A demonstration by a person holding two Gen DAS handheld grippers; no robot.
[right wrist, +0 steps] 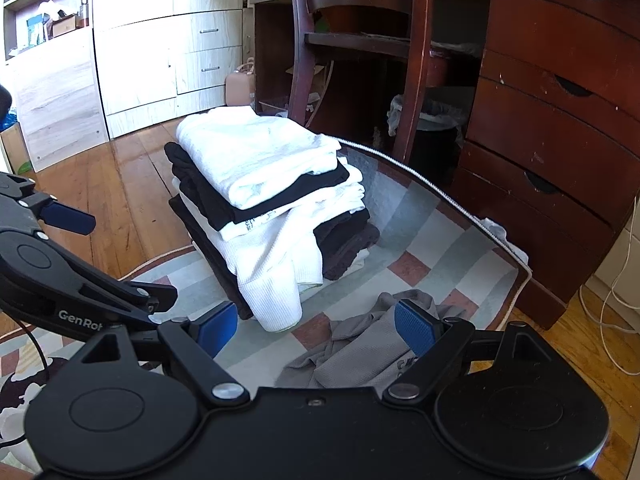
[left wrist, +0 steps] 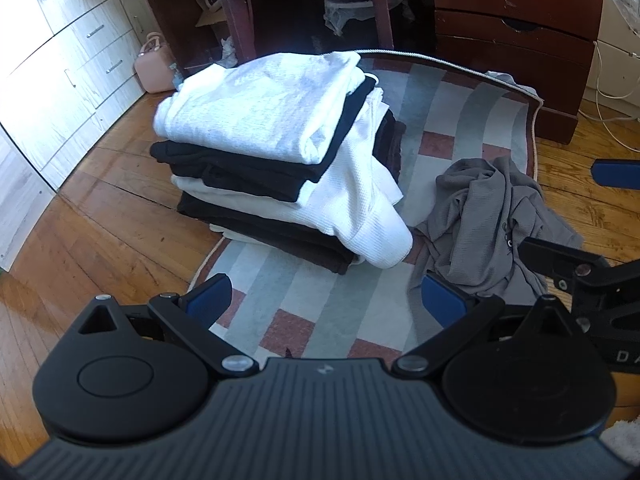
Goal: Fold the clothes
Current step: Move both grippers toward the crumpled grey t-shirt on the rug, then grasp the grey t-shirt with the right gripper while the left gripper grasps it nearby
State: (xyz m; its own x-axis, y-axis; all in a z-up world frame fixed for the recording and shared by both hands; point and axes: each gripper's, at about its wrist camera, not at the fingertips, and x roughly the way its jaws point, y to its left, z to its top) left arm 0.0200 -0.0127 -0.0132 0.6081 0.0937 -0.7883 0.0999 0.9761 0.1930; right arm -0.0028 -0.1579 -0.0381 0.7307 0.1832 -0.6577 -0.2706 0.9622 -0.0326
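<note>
Left tool: the black left tool (left wrist: pixel 326 300) with blue pads hangs at 6 o'clock of its own view, fingers spread wide and released, nothing between them, above the rug.
Right tool: the black right tool (right wrist: pixel 316 326) is likewise released, its blue pads apart over the grey garment; nothing is gripped.
Rug: a checked rug (left wrist: pixel 320 320) of pale grey, white and brick-red squares lies on the wooden plank floor (left wrist: pixel 100 220).
Grey garment: a crumpled grey knit garment (left wrist: pixel 488 224) lies unfolded on the rug at 3 o'clock of the left view, just beside the stack.
Stack: a folded pile of white and black clothes (left wrist: pixel 276 160) sits on the rug at centre; a white ribbed sleeve droops down its near side.
Far: a dark red wooden drawer chest (right wrist: pixel 552 128) at 2 o'clock, pale wood cabinets (right wrist: pixel 168 60) at 10 o'clock.
</note>
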